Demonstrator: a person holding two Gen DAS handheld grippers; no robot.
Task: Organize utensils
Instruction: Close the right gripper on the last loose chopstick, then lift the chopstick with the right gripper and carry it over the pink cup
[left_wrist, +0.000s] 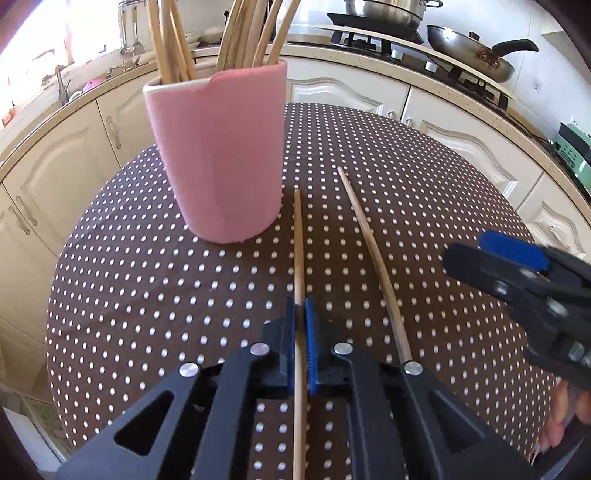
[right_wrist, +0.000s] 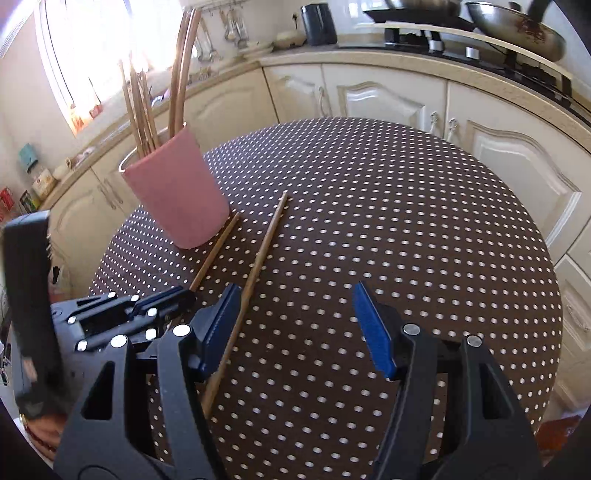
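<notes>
- Left tongs (left_wrist: 300, 317) clamped on a chopstick (left_wrist: 298, 258), blue pads (left_wrist: 310, 347) pressing it from both sides; stick running forward between them toward the cup.
- Right tongs (right_wrist: 301, 328) spread wide, nothing between the pads, poised just above the worktop.
- Second chopstick (right_wrist: 258, 266) flat on the worktop, its near part passing under the left-hand finger (right_wrist: 218, 325) of the right tongs; whether touching, cannot tell.
- Both sticks side by side, slightly apart, far ends near the cup's base.
- Pink cup (left_wrist: 218, 155) upright on the worktop, left of the sticks, crowded with more chopsticks (left_wrist: 173, 40) fanning out above the rim.
- Round worktop (right_wrist: 406, 229) covered in brown cloth with white dots.
- Behind: cream cabinets (left_wrist: 347, 92), stove with a pan (left_wrist: 469, 51) and a pot (left_wrist: 384, 13).
</notes>
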